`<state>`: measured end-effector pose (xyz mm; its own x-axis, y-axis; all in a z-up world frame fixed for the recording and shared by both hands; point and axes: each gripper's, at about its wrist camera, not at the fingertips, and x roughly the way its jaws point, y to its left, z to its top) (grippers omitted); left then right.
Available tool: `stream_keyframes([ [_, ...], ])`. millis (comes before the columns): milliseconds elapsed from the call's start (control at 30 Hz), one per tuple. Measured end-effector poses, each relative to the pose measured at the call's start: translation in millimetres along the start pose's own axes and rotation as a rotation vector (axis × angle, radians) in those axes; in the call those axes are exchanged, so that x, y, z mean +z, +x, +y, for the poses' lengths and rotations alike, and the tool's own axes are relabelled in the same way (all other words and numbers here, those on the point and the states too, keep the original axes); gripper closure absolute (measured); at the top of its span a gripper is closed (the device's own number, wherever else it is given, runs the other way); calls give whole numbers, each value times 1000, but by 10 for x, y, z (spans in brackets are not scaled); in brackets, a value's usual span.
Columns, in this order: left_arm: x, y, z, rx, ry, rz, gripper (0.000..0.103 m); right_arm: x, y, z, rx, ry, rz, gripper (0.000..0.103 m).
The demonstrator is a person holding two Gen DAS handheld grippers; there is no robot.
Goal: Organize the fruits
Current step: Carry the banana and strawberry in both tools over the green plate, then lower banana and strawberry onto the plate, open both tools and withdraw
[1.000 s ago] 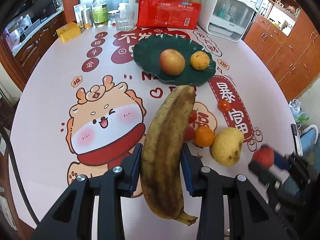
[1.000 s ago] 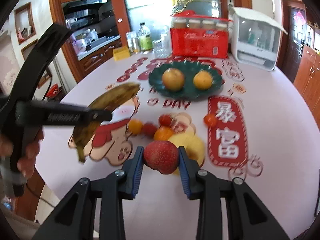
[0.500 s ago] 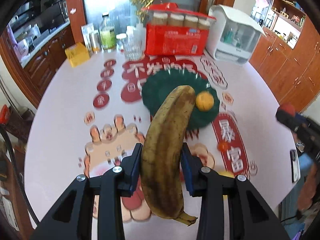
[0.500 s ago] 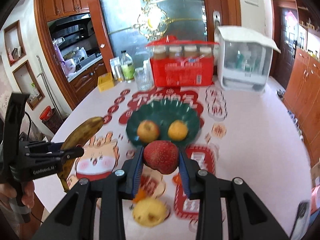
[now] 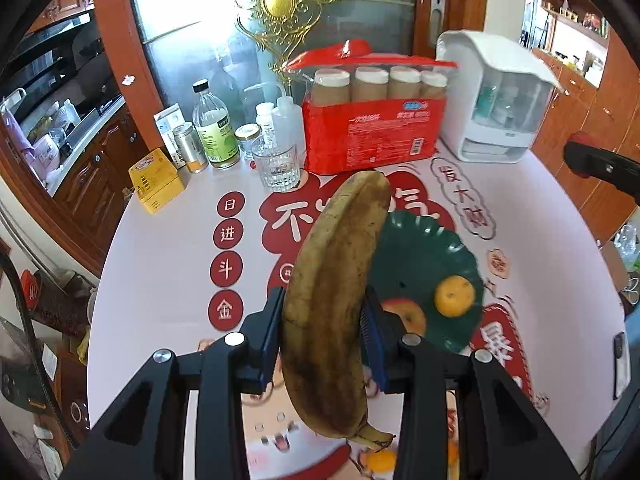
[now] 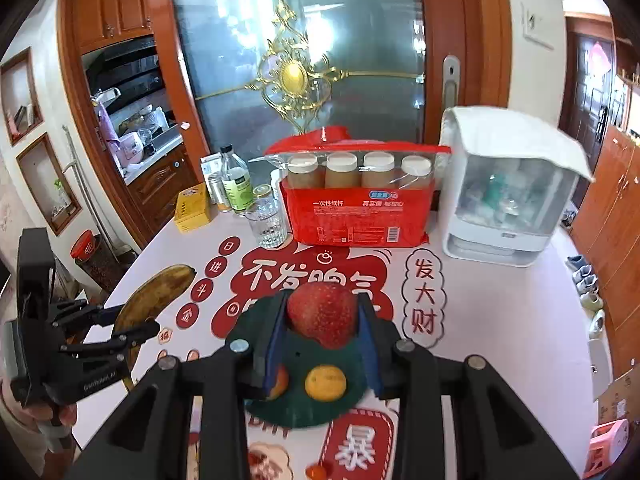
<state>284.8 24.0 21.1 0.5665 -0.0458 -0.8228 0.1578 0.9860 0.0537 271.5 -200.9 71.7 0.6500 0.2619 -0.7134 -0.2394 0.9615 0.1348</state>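
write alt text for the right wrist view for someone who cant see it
The right gripper holds a red apple above a green plate carrying an orange and a partly hidden fruit. At left, the left gripper holds a browned banana over the printed tablecloth.

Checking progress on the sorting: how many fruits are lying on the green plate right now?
2: an orange on the green plate and a peach-coloured fruit beside it, partly behind a gripper finger. Other fruit there may be hidden by the grippers.
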Motion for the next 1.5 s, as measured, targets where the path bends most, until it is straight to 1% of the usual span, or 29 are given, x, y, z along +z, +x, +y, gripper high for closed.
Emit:
stream_keyframes([
  [133, 27, 456, -5, -16, -19, 47, 68, -3, 612, -103, 13, 54, 76, 69],
  [200, 7, 659, -21, -23, -33, 72, 68, -72, 897, -145, 15, 73, 118, 69],
  [300, -23, 960, -59, -56, -42, 105, 68, -221, 1344, -197, 19, 90, 198, 69],
  [467, -77, 1376, -170, -67, 22, 151, 68, -467, 1829, -266, 35, 102, 288, 69],
  [567, -109, 1536, -221, -71, 67, 165, 68, -579, 2020, -311, 50, 115, 328, 69],
  [800, -103, 1732, -290, -101, 150, 185, 67, -717, 2262, -347, 69, 120, 372, 69],
  [1033, -166, 1886, -352, -113, 162, 221, 67, -820, 2403, -275, 77, 112, 395, 69],
  [1133, -174, 1894, -356, -125, 143, 222, 67, -819, 2415, -243, 83, 104, 394, 69],
  [1500, -198, 1877, -317, -112, 61, 222, 67, -831, 2498, -212, 80, 113, 414, 69],
])
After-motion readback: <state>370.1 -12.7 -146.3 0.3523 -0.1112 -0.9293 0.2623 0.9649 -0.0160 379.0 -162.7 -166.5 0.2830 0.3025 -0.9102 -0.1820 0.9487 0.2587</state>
